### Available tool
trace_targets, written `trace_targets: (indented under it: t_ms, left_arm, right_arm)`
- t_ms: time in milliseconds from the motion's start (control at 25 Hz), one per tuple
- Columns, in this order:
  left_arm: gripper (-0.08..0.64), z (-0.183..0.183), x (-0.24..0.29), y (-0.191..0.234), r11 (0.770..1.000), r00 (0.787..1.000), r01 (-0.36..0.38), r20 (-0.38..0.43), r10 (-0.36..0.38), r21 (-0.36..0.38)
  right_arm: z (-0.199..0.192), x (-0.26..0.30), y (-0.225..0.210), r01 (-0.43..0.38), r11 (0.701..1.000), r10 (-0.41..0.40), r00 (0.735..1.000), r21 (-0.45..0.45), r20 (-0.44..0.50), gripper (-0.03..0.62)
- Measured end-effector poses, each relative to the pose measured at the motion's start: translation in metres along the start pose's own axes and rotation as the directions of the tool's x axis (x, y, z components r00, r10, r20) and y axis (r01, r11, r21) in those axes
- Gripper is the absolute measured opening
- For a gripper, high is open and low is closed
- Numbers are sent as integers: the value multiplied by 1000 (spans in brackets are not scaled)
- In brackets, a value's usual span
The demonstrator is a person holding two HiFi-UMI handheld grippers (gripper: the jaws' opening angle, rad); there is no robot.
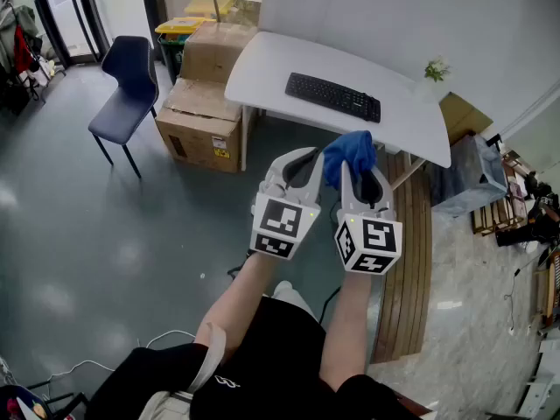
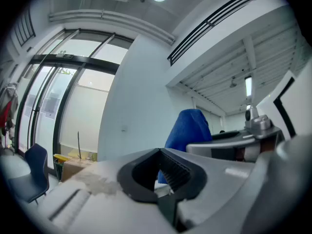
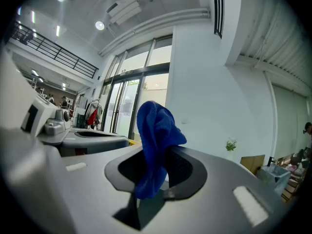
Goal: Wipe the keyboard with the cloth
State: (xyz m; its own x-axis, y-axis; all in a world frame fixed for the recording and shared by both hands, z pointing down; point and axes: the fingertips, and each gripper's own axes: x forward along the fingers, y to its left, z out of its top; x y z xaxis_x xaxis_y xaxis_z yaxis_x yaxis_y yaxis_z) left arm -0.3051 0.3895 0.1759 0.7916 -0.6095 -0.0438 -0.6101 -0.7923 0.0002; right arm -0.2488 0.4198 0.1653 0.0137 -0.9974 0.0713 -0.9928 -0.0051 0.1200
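Centre of frame: the right gripper has its jaws clamped on the blue cloth, which bunches above them. Beside it, the left gripper has its jaws drawn together, empty. The keyboard lies on the white table, upper centre, well apart from both.

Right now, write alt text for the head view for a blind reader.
A person holds out two hand-held grippers: the right hand-held gripper is shut on a crumpled blue cloth, the left hand-held gripper shut and empty. Ahead, a white table bears a black keyboard; brown cardboard boxes and a dark blue chair stand left of it.
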Motion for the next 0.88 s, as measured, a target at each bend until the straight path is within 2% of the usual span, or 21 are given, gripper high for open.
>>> trace_targets:
  t_ms: [280, 600, 800, 880]
  left_arm:
    - [-3, -4, 13, 12, 1000, 1000, -14, -4, 14, 11]
    - [-3, 4, 47, 26, 1000, 1000, -20, 15, 19, 22]
    - [-3, 9, 84, 48, 996, 986, -89, 143, 89, -1]
    - [-3, 8, 110, 62, 995, 983, -102, 152, 102, -3]
  right_arm:
    - [-3, 14, -2, -7, 1000, 8, 1000, -14, 28, 95]
    - [4, 35, -45, 81, 997, -82, 995, 20, 52, 95]
    - [-8, 74, -84, 112, 993, -114, 992, 32, 59, 95]
    - [-8, 98, -100, 108, 994, -109, 991, 29, 72, 97]
